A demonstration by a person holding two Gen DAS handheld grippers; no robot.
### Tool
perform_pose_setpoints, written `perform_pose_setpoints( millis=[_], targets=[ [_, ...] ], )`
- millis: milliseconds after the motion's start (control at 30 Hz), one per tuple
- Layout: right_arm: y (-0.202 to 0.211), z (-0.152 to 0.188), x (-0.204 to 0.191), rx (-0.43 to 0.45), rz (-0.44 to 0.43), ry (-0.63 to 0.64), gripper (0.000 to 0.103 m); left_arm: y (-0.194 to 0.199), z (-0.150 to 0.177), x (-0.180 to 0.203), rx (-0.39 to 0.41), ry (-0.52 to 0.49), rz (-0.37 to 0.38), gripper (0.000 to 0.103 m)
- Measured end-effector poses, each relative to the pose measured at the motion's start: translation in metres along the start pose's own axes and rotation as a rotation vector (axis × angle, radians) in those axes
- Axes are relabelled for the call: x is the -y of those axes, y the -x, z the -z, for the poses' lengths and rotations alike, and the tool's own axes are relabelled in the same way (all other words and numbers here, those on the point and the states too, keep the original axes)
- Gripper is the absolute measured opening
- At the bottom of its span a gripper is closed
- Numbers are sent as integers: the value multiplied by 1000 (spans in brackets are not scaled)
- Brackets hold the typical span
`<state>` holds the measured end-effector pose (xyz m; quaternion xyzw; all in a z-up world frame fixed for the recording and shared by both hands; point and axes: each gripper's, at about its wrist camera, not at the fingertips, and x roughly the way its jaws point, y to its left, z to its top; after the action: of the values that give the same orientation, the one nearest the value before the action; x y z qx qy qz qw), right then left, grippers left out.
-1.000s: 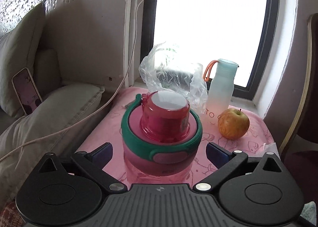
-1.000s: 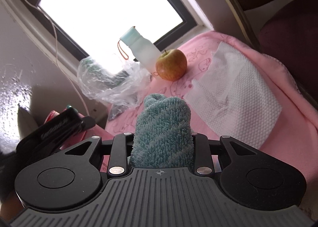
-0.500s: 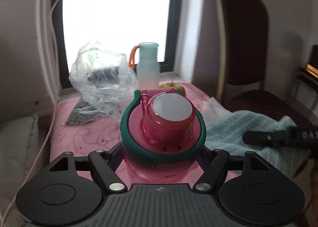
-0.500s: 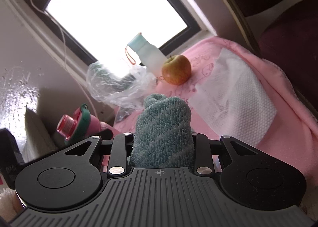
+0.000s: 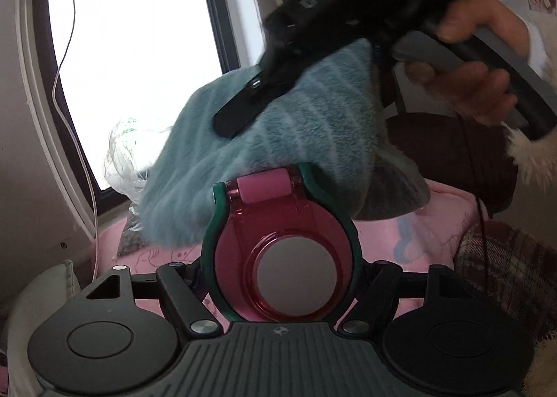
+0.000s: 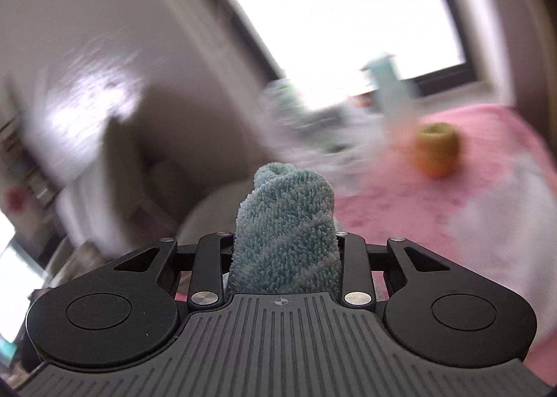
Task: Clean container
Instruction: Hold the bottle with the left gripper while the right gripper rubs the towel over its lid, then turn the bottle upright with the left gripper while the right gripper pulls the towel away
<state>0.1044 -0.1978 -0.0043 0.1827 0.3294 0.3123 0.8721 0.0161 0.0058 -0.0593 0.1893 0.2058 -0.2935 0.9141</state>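
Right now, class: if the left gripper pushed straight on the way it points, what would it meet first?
Probably the fluffy blue-green striped towel hanging just beyond the pink bottle with the green ring that the left gripper grips; depth is unclear.

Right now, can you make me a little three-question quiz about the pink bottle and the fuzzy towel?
1. True or false: the left gripper is clamped on the pink plastic bottle with the green ring.
2. What does the right gripper hold? A) a red apple B) the fluffy teal striped towel C) a white paper napkin
3. Fill in: in the left wrist view, the towel hangs ____ the bottle's lid, on the window side.

Key: 1 true; 2 B; 3 behind. Whether towel and bottle touch cannot be told.
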Motion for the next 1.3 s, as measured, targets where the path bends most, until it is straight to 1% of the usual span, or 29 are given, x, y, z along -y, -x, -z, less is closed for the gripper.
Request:
perform_pose_setpoints(
  millis=[33, 67, 100, 133, 167, 233, 300, 367, 400, 433, 500, 567, 600, 667, 733, 767, 800, 833, 867, 933, 967, 1033, 1100, 1233, 1267, 1300],
  targets=[
    [-11, -9, -9, -75, -49, 43, 37, 0, 0, 2, 1, -13, -2, 71],
    [-24, -15, -17, -151, -68, 88, 35, 0, 0, 2, 2, -18, -3, 71],
    [-41, -17, -24, -220, -40, 135, 32, -1, 0, 2, 2, -17, -3, 72],
    [-56, -16, -28, -272, 4, 173, 32, 0, 1, 1, 5, -15, -3, 72],
    [-71, -14, -26, -300, 62, 195, 32, 0, 2, -1, 6, -1, -2, 72],
    [-99, -8, -15, -319, 201, 212, 31, -1, 2, -8, 7, 55, 0, 72],
    [-119, -1, 11, -319, 353, 166, 31, -2, 1, -19, 0, 134, 2, 72],
    [-124, 10, 43, -351, 444, 79, 30, -3, 1, -27, -10, 174, -1, 72],
    [-121, 14, 55, -354, 447, 40, 30, -4, 1, -29, -15, 183, -4, 72],
    [-111, 17, 61, -340, 420, 11, 30, -4, 2, -30, -18, 187, -6, 72],
    [-90, 20, 69, -326, 406, -28, 30, -5, 3, -31, -22, 196, -10, 72],
    [-66, 17, 62, -280, 424, -24, 30, -5, 3, -30, -22, 201, -12, 72],
    [-54, 14, 55, -239, 405, -16, 30, -5, 3, -29, -22, 201, -13, 72],
    [-29, 6, 33, -144, 310, 0, 30, -5, 2, -27, -26, 195, -17, 72],
    [-14, -3, 10, -63, 162, 23, 30, -5, 1, -24, -32, 188, -21, 72],
    [-11, -5, 0, -43, 80, 37, 31, -5, 0, -23, -36, 186, -23, 72],
    [-14, -6, -9, -45, 10, 54, 31, -5, -2, -22, -42, 183, -24, 72],
    [-19, -6, -17, -59, -39, 75, 32, -5, -2, -22, -51, 180, -24, 72],
    [-27, -3, -21, -74, -49, 96, 32, -5, -3, -21, -61, 178, -24, 72],
    [-48, 4, -21, -104, 17, 139, 33, -4, -4, -21, -79, 176, -20, 72],
    [-58, 8, -16, -117, 61, 128, 33, -4, -5, -22, -88, 177, -16, 72],
    [-73, 12, 9, -134, 161, 31, 33, -6, -9, -25, -95, 176, -10, 72],
    [-75, 17, 32, -137, 219, -49, 33, -11, -16, -26, -94, 168, -8, 72],
    [-68, 34, 57, -196, 342, -85, 33, -30, -35, -34, -87, 165, 8, 72],
    [-64, 39, 62, -197, 361, -97, 33, -36, -40, -37, -90, 167, 12, 72],
    [-56, 43, 66, -174, 363, -117, 33, -43, -44, -40, -96, 168, 15, 72]
  ],
)
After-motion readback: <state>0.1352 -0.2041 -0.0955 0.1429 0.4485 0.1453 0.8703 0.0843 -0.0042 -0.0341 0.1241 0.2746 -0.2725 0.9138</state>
